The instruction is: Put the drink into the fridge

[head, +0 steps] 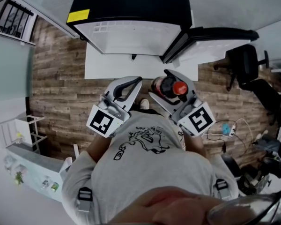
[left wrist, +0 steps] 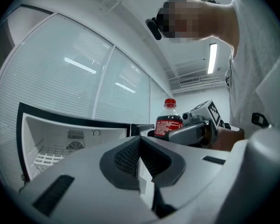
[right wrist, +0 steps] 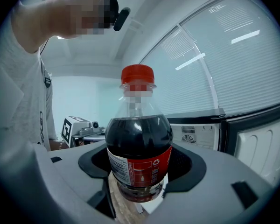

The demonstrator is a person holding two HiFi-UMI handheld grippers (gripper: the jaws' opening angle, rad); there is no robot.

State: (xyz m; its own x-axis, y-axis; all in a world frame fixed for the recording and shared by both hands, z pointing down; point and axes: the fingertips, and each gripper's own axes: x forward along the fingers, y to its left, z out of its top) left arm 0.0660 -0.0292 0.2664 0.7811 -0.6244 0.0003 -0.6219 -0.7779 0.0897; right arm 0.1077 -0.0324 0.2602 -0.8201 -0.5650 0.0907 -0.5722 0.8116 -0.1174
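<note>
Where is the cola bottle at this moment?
In the head view, the cola bottle is right of centre, held in the right gripper, in front of the open fridge.

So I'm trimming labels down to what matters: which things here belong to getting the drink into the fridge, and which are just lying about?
Job: dark cola bottle with red cap, clamped in the right gripper; open black fridge with white interior; left gripper, shut and empty.
Lying about: black office chair; loose cables on the wooden floor.
</note>
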